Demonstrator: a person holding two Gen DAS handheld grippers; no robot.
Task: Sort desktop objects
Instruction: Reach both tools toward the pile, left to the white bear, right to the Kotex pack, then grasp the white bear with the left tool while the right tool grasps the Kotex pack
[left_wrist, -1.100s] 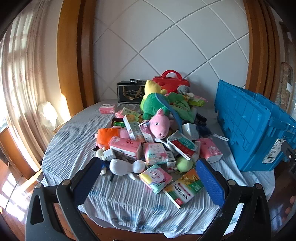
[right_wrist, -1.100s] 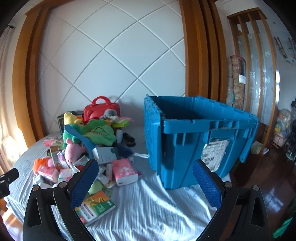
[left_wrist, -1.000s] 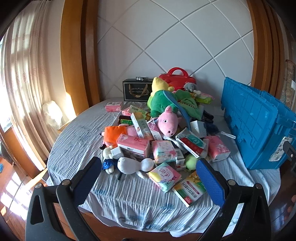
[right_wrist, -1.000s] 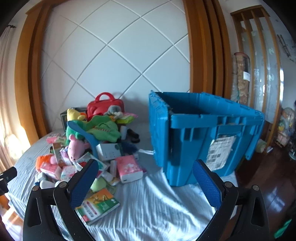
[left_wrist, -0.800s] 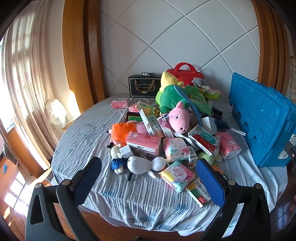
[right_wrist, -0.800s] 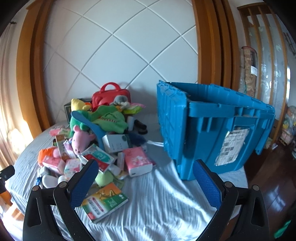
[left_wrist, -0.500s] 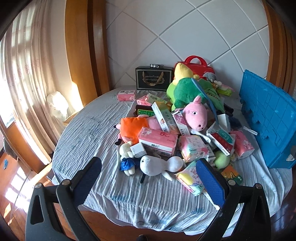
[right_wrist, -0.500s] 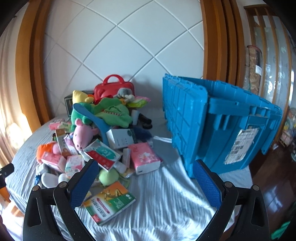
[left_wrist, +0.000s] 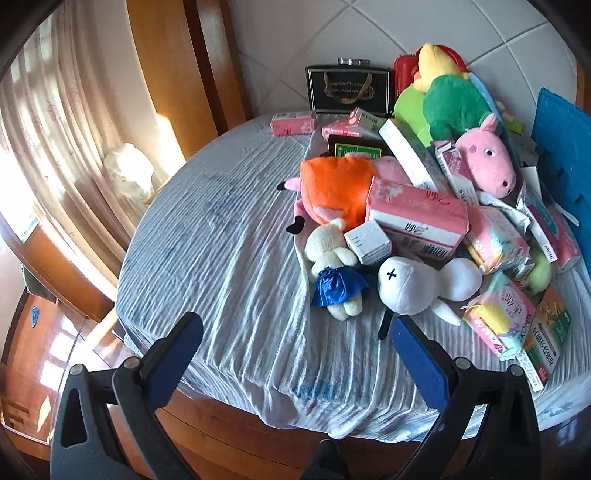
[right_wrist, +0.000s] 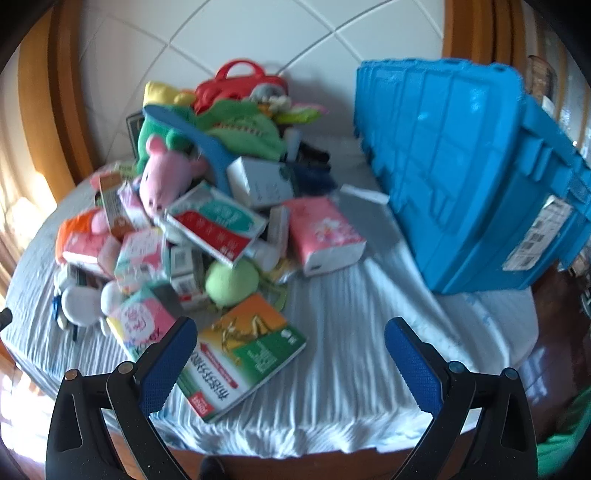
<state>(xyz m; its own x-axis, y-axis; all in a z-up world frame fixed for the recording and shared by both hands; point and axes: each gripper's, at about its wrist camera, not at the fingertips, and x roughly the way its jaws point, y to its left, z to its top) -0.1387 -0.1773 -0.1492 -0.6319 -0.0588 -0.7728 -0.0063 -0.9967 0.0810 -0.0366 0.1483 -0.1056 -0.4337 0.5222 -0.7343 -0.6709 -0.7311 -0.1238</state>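
Hovering over the cloth-covered round table (left_wrist: 229, 236), left gripper (left_wrist: 295, 354) spread wide and empty, right gripper (right_wrist: 290, 354) likewise wide, heap of plush toys and boxes (right_wrist: 207, 221) at its eleven o'clock, blue crate (right_wrist: 472, 166) at two o'clock, white plush (left_wrist: 417, 284) at the left gripper's one o'clock.

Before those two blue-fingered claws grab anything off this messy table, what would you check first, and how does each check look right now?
1. Left gripper open and empty: ok.
2. Right gripper open and empty: ok.
3. Nearest target free to lift: the orange-green box lies flat at the pile's edge with nothing on it: ok.
4. Blue crate within sight, on the table: ok.
5. Crate has room inside: cannot tell, interior hidden.
6. Sharp view for aiming: right wrist picture is blurred: not ok.
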